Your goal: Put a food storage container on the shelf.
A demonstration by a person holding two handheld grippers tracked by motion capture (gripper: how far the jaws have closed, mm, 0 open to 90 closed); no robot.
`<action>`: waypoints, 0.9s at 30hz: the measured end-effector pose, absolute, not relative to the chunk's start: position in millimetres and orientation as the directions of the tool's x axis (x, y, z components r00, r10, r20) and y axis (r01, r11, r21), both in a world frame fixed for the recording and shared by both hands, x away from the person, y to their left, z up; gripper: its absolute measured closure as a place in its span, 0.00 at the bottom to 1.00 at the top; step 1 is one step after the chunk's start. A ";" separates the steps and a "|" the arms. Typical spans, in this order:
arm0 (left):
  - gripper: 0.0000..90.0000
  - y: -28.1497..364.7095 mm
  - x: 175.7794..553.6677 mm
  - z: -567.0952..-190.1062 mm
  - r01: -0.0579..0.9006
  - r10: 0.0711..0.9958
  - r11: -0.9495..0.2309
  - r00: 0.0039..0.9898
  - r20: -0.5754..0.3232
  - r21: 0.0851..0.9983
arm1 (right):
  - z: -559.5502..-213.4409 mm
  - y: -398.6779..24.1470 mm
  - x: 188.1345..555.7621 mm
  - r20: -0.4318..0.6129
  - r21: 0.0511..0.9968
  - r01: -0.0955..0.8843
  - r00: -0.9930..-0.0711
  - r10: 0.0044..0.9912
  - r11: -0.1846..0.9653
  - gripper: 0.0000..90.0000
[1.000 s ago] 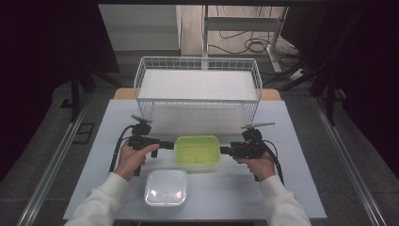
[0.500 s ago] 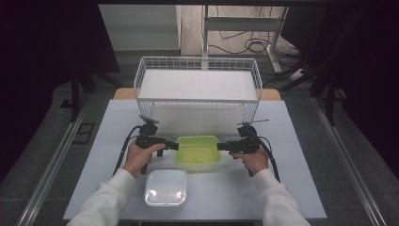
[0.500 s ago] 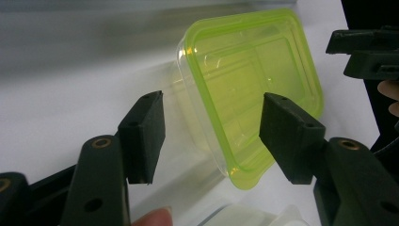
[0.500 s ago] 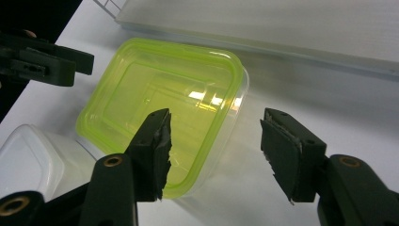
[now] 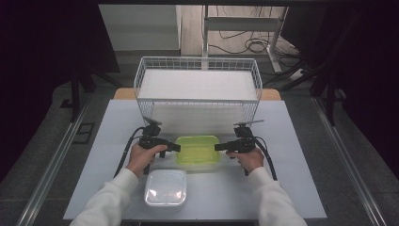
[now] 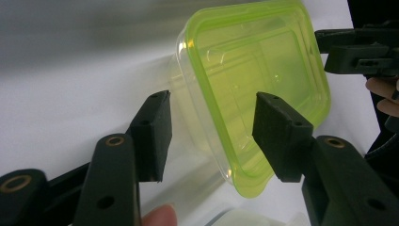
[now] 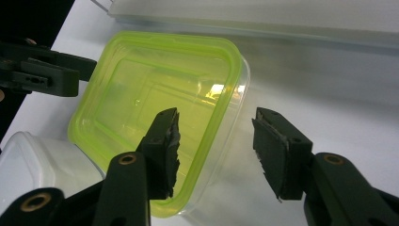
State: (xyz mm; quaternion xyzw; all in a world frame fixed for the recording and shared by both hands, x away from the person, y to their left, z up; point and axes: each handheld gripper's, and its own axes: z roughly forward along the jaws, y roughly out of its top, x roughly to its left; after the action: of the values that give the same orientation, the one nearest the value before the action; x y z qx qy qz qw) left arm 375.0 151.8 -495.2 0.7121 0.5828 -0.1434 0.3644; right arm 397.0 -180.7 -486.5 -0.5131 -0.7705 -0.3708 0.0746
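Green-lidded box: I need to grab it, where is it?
The green-lidded box sits mid-table between both grippers, in front of the wire basket.

Grey floor [image 5: 56, 155], dark surroundings, white table [image 5: 301, 188], cables [image 5: 244, 44] behind

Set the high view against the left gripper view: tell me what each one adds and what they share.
High view alone: the white wire basket behind, the clear container in front, and both sleeves. Left gripper view alone: close up, the left gripper straddles the green-lidded container's rim, jaws having just been closing, pads not yet pressing. Shared: the green-lidded container, the right gripper at its far side, and the white table.
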 end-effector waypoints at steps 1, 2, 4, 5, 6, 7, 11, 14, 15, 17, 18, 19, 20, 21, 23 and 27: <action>0.54 151.9 375.5 -495.9 0.936 0.724 -0.059 0.279 -0.631 0.346 | -487.2 -180.6 397.6 0.498 0.491 0.848 -0.461 0.734 0.199 0.58; 0.54 152.2 376.2 -497.0 0.936 0.721 -0.070 0.287 -0.631 0.345 | -488.0 -180.4 398.1 0.502 0.487 0.851 -0.457 0.734 0.197 0.59; 0.56 151.3 376.8 -498.7 0.938 0.718 -0.078 0.289 -0.633 0.339 | -489.9 -180.1 399.2 0.511 0.478 0.856 -0.452 0.731 0.195 0.60; 0.57 149.2 376.6 -499.2 0.941 0.718 -0.061 0.274 -0.640 0.334 | -490.9 -179.8 399.5 0.517 0.474 0.859 -0.449 0.728 0.193 0.61; 0.58 150.1 377.2 -500.3 0.939 0.713 -0.083 0.291 -0.638 0.335 | -491.8 -179.6 399.8 0.521 0.471 0.861 -0.447 0.727 0.192 0.62; 0.59 149.2 377.2 -500.7 0.940 0.711 -0.076 0.285 -0.643 0.332 | -492.6 -179.4 400.1 0.528 0.465 0.864 -0.444 0.724 0.191 0.63; 0.66 148.6 378.5 -503.0 0.943 0.685 -0.074 0.284 -0.671 0.324 | -495.3 -178.9 401.1 0.547 0.451 0.872 -0.440 0.712 0.191 0.70; 0.71 146.9 378.5 -503.6 0.946 0.685 -0.077 0.280 -0.672 0.316 | -497.1 -178.0 401.3 0.557 0.441 0.877 -0.436 0.707 0.193 0.75; 0.72 146.8 378.6 -503.9 0.945 0.683 -0.082 0.285 -0.673 0.317 | -498.3 -177.7 401.3 0.560 0.439 0.879 -0.432 0.707 0.189 0.76; 0.75 146.1 377.8 -503.1 0.944 0.688 -0.081 0.284 -0.668 0.319 | -498.8 -178.9 401.3 0.585 0.425 0.889 -0.413 0.698 0.170 0.78; 0.76 146.1 377.6 -502.9 0.944 0.685 -0.079 0.284 -0.671 0.319 | -499.0 -180.0 401.1 0.599 0.422 0.893 -0.405 0.691 0.158 0.80; 0.77 146.1 377.4 -502.6 0.944 0.684 -0.077 0.283 -0.672 0.320 | -499.3 -181.4 401.0 0.608 0.416 0.897 -0.395 0.688 0.148 0.81; 0.78 145.9 377.2 -502.2 0.944 0.683 -0.073 0.282 -0.674 0.321 | -499.5 -182.4 400.6 0.617 0.413 0.900 -0.387 0.685 0.137 0.81; 0.78 145.8 377.1 -501.9 0.943 0.677 -0.070 0.284 -0.679 0.324 | -499.4 -183.3 400.2 0.622 0.410 0.902 -0.382 0.683 0.131 0.82; 0.78 145.4 376.9 -501.3 0.941 0.675 -0.064 0.287 -0.680 0.334 | -500.1 -185.0 399.6 0.631 0.411 0.903 -0.379 0.677 0.123 0.83; 0.82 144.9 376.2 -500.8 0.935 0.675 -0.053 0.293 -0.677 0.352 | -494.4 -185.0 395.3 0.603 0.446 0.886 -0.402 0.689 0.127 0.86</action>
State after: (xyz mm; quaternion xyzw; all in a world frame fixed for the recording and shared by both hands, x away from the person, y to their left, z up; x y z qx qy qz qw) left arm 376.2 144.9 -500.8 0.7057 0.5700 -0.1686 0.3855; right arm 395.3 -185.0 -494.4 -0.5321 -0.7400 -0.3917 0.1259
